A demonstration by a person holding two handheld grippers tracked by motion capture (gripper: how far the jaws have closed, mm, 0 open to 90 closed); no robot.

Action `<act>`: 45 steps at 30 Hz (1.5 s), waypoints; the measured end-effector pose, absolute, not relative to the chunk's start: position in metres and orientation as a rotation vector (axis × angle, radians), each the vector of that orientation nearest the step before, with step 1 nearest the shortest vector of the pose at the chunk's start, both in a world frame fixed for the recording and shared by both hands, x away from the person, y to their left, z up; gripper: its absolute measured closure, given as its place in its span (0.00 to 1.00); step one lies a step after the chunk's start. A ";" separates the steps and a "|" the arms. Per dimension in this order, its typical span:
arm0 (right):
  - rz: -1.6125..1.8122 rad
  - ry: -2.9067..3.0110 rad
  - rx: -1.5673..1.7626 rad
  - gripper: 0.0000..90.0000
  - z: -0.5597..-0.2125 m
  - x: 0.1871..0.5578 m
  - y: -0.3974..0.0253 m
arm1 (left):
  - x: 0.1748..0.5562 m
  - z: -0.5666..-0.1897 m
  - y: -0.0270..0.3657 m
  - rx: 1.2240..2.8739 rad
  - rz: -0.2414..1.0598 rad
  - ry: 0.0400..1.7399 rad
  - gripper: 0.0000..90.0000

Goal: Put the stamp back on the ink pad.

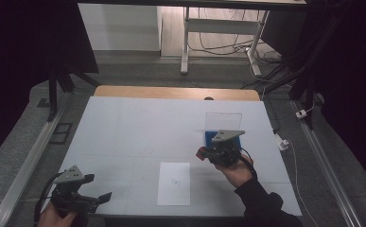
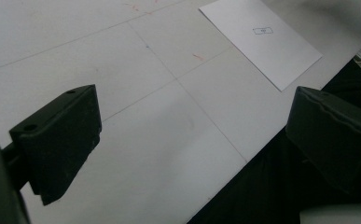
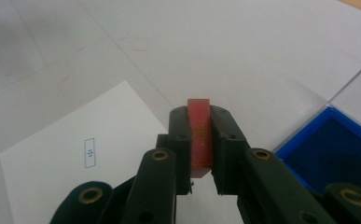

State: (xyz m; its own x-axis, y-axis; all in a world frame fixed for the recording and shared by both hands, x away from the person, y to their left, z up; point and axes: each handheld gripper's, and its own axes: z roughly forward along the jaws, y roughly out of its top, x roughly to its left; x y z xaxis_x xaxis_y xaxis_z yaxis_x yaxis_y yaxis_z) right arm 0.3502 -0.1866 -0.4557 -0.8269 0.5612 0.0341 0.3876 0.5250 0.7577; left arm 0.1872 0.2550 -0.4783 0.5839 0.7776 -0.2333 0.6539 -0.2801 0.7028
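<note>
Two grippers over a white table (image 1: 124, 127), one per hand. Right gripper (image 1: 203, 153) sits right of centre, held by a hand (image 1: 237, 171) in a dark sleeve (image 1: 261, 203) coming in from the bottom edge. Its jaws are clamped on a small red block (image 3: 200, 135), flat faces pressed between the pads, block standing on edge and poking out a bit past the jaw tips. In the high view the block shows as a red bit at the gripper's left end (image 1: 201, 152), above the table, just off the upper right corner of the sheet of paper (image 1: 174, 183).

Paper lies flat near the front edge of the table, middle, with a small printed rectangle (image 1: 176, 181) on it. In the right gripper view the paper (image 3: 75, 158) is lower left, the print mark (image 3: 89, 152) plain to see, text too small to read.

Blue tray (image 1: 239, 139) right behind the right gripper, mostly covered by its grey plate; in the right gripper view its rim (image 3: 304, 135) is at right, just beside the jaws. A clear upright panel (image 1: 223, 120) stands behind the tray.

Left gripper (image 1: 100, 188) low at the front left corner, jaws spread wide, nothing between them. Its own view looks across bare table toward the paper (image 2: 262, 39), well apart from it.
</note>
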 end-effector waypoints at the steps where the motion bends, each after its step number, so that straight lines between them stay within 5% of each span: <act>1: 1.182 2.544 0.806 0.89 -0.455 0.351 -0.188 | 0.187 -0.478 0.255 2.017 0.198 1.138 0.04; 45: 1.072 2.375 0.993 0.89 -0.455 0.404 -0.242 | 0.187 -0.479 0.255 2.016 0.193 1.146 0.04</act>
